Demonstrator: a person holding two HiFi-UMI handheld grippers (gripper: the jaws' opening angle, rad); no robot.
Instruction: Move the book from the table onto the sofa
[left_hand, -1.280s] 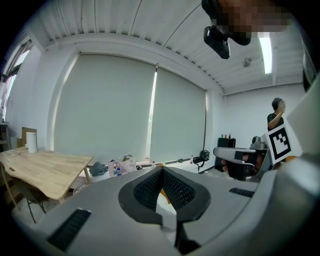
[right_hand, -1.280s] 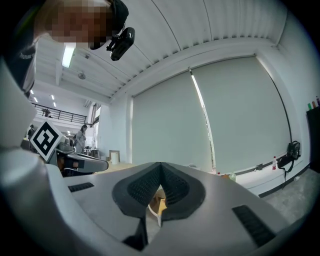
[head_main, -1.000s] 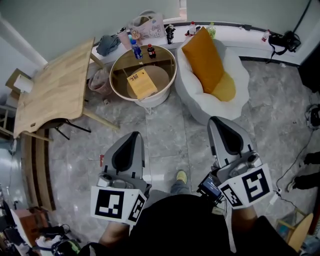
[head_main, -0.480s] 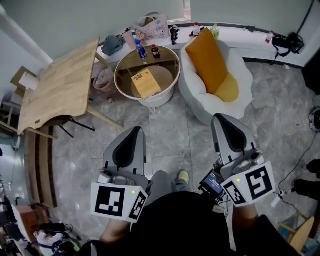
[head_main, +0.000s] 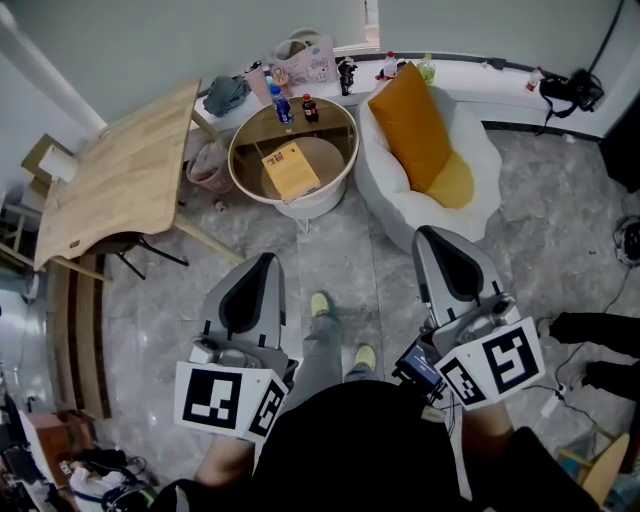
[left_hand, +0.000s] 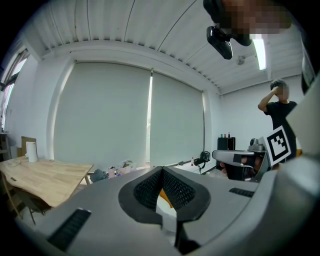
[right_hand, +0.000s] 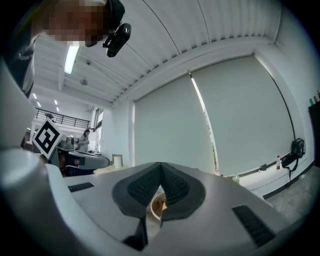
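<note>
Yellow paperback book (head_main: 291, 170) lies flat on the round glass-topped table (head_main: 233, 160), apart from both grippers.
The grey left gripper (head_main: 262, 268) and grey right gripper (head_main: 435, 242) hover over the marble floor (head_main: 340, 250), each with jaws pressed together and nothing between them. The white rounded sofa (head_main: 475, 160) with its orange cushion (head_main: 418, 125) stands just beside the table.

bright even daylight, sharp, fisheye-warped edges
</note>
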